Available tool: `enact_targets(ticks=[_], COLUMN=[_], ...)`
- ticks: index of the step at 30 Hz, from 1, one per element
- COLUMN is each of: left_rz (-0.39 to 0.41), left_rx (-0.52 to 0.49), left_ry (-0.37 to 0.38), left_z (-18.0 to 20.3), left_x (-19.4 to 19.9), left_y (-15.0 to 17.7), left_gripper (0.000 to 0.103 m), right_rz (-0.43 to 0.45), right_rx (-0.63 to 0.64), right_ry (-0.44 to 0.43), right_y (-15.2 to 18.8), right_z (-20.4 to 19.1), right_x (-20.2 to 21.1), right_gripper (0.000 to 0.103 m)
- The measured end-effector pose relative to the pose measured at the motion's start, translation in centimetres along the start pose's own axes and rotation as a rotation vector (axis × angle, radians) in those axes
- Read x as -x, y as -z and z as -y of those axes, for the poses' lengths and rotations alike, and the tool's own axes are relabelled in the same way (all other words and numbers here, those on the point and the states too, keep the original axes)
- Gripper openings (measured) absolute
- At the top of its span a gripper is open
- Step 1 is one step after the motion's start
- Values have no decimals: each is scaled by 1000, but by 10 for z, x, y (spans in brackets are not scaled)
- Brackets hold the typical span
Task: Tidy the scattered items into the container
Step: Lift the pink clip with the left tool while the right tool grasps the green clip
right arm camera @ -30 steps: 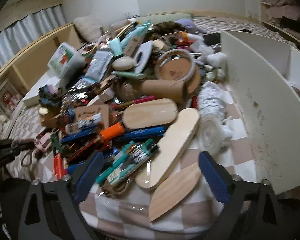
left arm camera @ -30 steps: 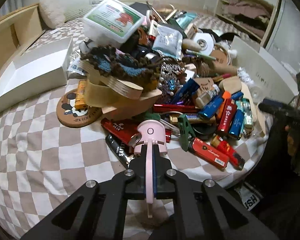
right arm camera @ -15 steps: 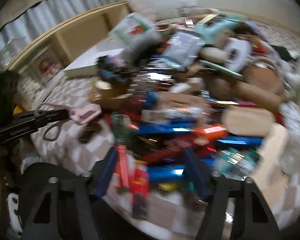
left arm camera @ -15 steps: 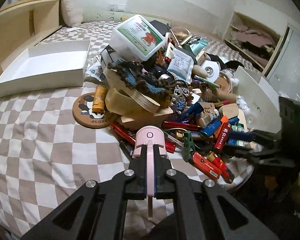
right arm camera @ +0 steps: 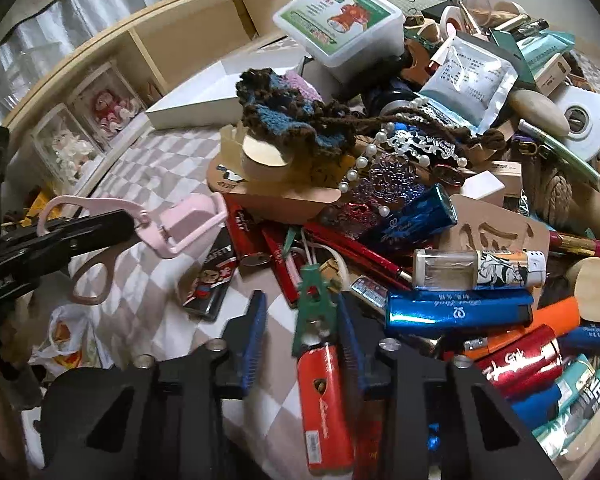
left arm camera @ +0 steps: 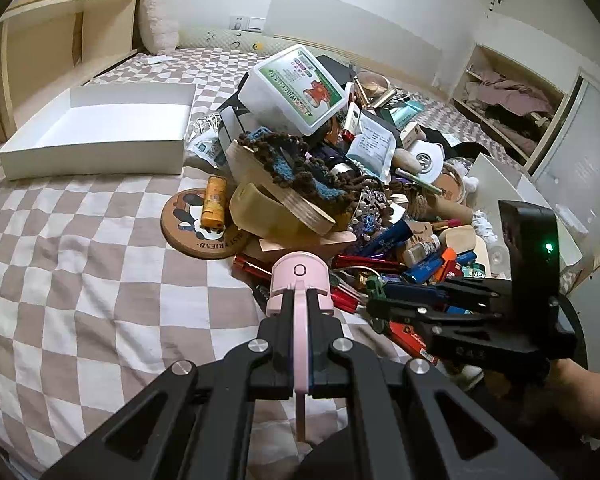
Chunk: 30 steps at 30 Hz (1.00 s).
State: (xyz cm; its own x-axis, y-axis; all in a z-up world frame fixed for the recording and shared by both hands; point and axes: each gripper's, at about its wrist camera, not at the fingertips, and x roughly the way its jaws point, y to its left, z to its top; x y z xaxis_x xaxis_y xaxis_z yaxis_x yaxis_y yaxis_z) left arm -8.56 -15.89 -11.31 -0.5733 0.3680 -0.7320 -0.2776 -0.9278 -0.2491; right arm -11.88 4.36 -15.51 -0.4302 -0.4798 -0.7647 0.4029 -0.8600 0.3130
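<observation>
We hold the left gripper clamped on a pink eyelash curler, its fingers pressed tight on the thin handle; the curler's rounded head sticks out ahead of the fingertips, above the checked bedspread. In the right wrist view the same curler hangs in the air at the left, its loop handles trailing behind the dark fingers.

Our right gripper is closing at the near edge of the pile. Between its blue-padded fingers lie a small green clip and the top of a red lighter. The right pad lies along the red lighter; the left one stands apart from both, so nothing is gripped yet. From the left wrist view this gripper reaches in from the right, low over the lighters.

The white box, our container, sits open on the bedspread at the far left, well apart from both grippers, with nothing visible inside it. The heap beside it holds a plastic tub with a green label, a brown and blue crocheted piece, a round cork coaster with an orange lighter lying on it, blue lighters, a roll of white tape and a silvery pouch.
</observation>
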Motion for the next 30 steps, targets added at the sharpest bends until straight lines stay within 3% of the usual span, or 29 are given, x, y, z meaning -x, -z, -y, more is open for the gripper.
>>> enact_targets(ticks=[3, 14, 30], left_rz=[-3, 0, 66], left_rx=[2, 9, 19], left_ry=[5, -2, -21], left_z=[0, 3, 14], left_x=[-2, 1, 24], left_y=[2, 6, -7], left_gripper=[4, 4, 4], right_rz=[-1, -30, 160], right_rx=[-16, 49, -33], right_ry=[-4, 42, -62], right_y=[-1, -4, -30], right_z=[4, -4, 9], right_x=[-2, -12, 74], right_gripper=[22, 21, 21])
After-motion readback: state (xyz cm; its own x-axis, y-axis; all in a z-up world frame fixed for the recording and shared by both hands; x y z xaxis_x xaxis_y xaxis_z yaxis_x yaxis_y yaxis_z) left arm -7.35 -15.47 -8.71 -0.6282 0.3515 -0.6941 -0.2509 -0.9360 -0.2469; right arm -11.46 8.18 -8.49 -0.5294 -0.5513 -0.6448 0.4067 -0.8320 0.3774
